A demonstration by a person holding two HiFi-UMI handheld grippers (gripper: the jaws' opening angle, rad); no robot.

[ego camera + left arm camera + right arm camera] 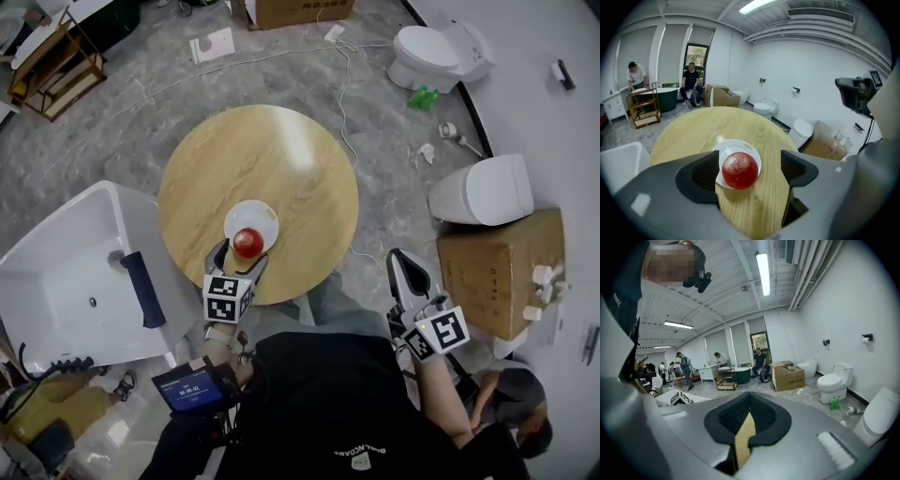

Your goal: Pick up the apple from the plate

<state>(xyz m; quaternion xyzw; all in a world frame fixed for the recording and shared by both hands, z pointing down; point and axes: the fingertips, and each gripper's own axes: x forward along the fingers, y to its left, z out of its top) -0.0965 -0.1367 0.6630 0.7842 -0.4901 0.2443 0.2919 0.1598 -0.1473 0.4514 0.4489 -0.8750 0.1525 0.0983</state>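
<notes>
A red apple (247, 242) (739, 170) sits on a small white plate (262, 217) (752, 150) near the front edge of a round wooden table (281, 159) (708, 126). My left gripper (238, 260) (750, 165) is open and tilted down, with one dark pad on each side of the apple. The apple lies closer to the left pad (701, 176); I see no pad pressing on it. My right gripper (409, 274) (749, 412) is shut and holds nothing. It hangs off the table's right front side, and only a sliver of tabletop shows below its tips.
A white bathtub (66, 272) stands left of the table. Toilets (431, 52) (483, 192) and a cardboard box (497, 272) stand to the right. A wooden shelf cart (52, 66) is far left, and a cable (342, 103) runs over the floor. Several people (691, 84) are at the back.
</notes>
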